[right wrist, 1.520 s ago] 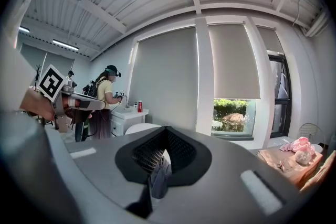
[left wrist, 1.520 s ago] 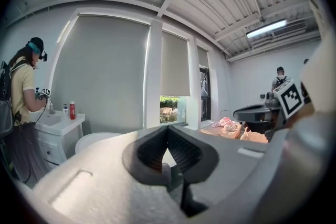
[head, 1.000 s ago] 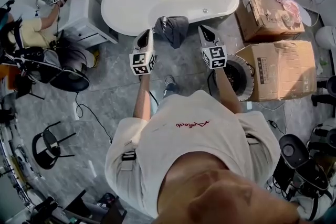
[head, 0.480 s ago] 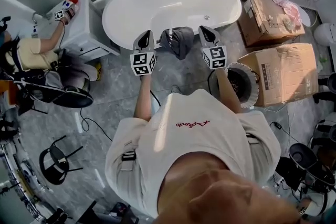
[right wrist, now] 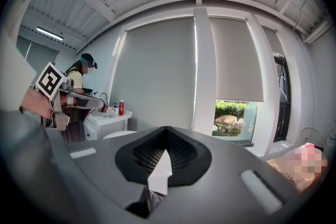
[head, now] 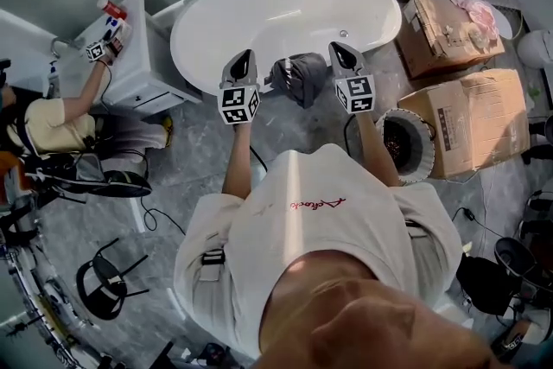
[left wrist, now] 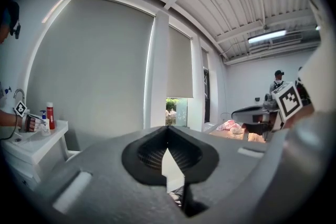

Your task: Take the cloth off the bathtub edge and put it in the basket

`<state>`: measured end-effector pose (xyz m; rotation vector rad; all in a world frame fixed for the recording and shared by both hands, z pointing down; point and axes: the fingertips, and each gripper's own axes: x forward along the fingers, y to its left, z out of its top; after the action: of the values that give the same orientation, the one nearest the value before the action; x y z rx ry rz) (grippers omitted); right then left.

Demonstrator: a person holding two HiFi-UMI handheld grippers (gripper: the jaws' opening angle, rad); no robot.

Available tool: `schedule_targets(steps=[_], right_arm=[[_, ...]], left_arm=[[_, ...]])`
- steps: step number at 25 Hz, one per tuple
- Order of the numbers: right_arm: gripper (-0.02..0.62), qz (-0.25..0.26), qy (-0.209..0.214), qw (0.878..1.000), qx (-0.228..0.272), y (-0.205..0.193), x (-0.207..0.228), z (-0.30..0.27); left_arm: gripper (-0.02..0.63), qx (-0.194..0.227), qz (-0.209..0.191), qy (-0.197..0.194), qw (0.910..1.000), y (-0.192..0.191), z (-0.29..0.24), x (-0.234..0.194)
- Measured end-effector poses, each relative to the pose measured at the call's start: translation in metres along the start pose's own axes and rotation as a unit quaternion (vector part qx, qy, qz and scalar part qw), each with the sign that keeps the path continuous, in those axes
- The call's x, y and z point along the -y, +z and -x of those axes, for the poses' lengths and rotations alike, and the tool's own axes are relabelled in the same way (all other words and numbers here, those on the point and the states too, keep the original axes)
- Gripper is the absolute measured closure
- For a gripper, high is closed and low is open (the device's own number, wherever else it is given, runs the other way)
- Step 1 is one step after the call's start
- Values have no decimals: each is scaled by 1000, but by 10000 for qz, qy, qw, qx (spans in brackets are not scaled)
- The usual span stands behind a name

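A dark grey cloth [head: 301, 75] hangs crumpled over the near rim of the white bathtub [head: 259, 13]. My left gripper [head: 244, 58] is shut and empty, its tip at the rim just left of the cloth. At the cloth's right side my right gripper [head: 340, 49] is likewise shut and empty. Neither touches the cloth as far as I can see. The round white frilled basket [head: 423, 153] stands on the floor to the right, below my right forearm. In the left gripper view a sliver of cloth [left wrist: 177, 195] shows under the shut jaws; the right gripper view has a sliver of cloth [right wrist: 152, 200] too.
Two cardboard boxes [head: 471, 121] [head: 441, 26] stand right of the basket. A white cabinet [head: 143, 56] with a red bottle [head: 111, 9] is left of the tub, where another person [head: 52, 121] works. Black chairs [head: 104, 285] and cables [head: 155, 216] lie on the grey floor at left.
Both grippers have moved forward to the tub rim, shut throughout, and now flank the cloth. The person at left has shifted along the cabinet.
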<state>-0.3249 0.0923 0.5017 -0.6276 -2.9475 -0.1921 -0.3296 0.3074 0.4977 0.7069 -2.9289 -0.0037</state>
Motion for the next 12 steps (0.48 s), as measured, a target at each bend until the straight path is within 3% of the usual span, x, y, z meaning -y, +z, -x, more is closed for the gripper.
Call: schedule_targets(steps=[12], right_arm=[[589, -118, -196, 9997, -81, -15, 1, -9]], left_arm=[[606, -167, -145, -246, 9995, -11, -22, -8]])
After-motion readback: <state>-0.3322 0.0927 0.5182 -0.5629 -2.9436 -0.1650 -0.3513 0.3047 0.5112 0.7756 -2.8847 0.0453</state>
